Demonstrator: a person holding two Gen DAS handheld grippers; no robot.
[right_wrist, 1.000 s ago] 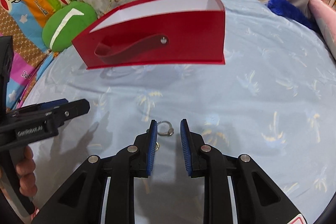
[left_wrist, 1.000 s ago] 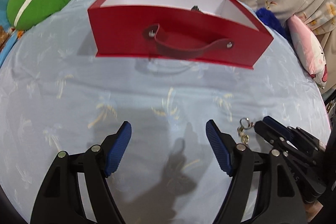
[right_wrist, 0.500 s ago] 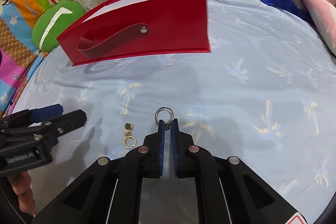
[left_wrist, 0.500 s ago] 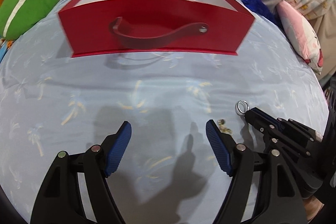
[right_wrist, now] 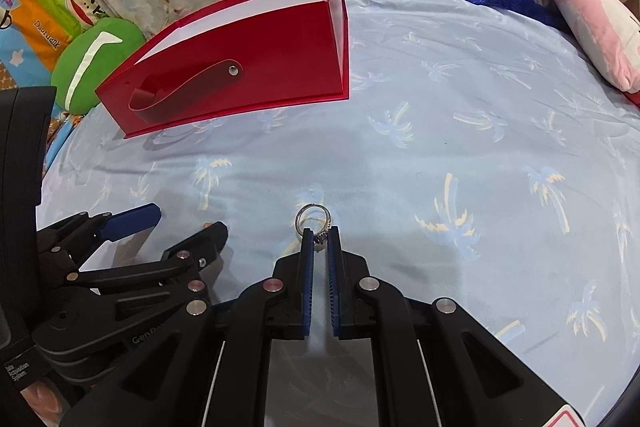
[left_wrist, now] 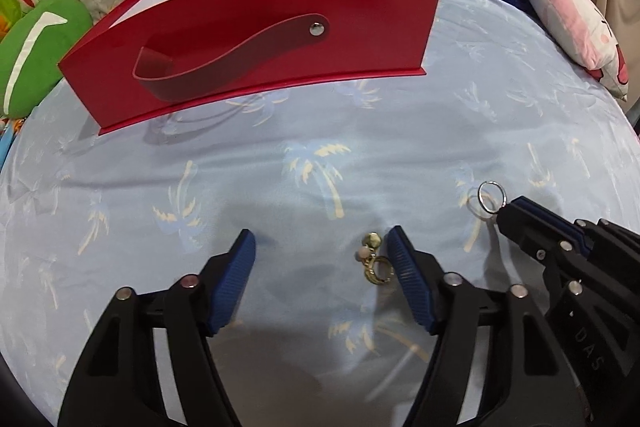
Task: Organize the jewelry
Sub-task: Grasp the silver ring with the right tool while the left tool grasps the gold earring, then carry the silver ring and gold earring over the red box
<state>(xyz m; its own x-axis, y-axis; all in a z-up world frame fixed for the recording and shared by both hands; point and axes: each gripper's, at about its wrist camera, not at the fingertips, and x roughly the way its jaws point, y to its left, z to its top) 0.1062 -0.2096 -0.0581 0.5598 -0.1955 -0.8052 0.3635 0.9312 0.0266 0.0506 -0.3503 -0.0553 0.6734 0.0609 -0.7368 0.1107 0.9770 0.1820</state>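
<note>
Jewelry, left wrist view: a gold earring (left_wrist: 375,259) lies on the pale blue palm-print sheet (left_wrist: 320,155) at lower centre, just inside the right pad of the left gripper (left_wrist: 322,269). Its jaws are closing around the earring, pads not yet on it; a second ago the piece lay outside them. At right edge, the right gripper (left_wrist: 506,213) pinches a silver ring (left_wrist: 492,198). The red box (left_wrist: 256,39), open-topped with a strap handle, stands at upper centre.

Right wrist view: the ring (right_wrist: 313,223) sits clamped at the tips of the right gripper (right_wrist: 319,233), lower centre; a second ago these jaws stood apart around it. The ring is secured and looks ready for carrying to the box (right_wrist: 240,67), upper left. The left gripper (right_wrist: 176,223) works at lower left.
</note>
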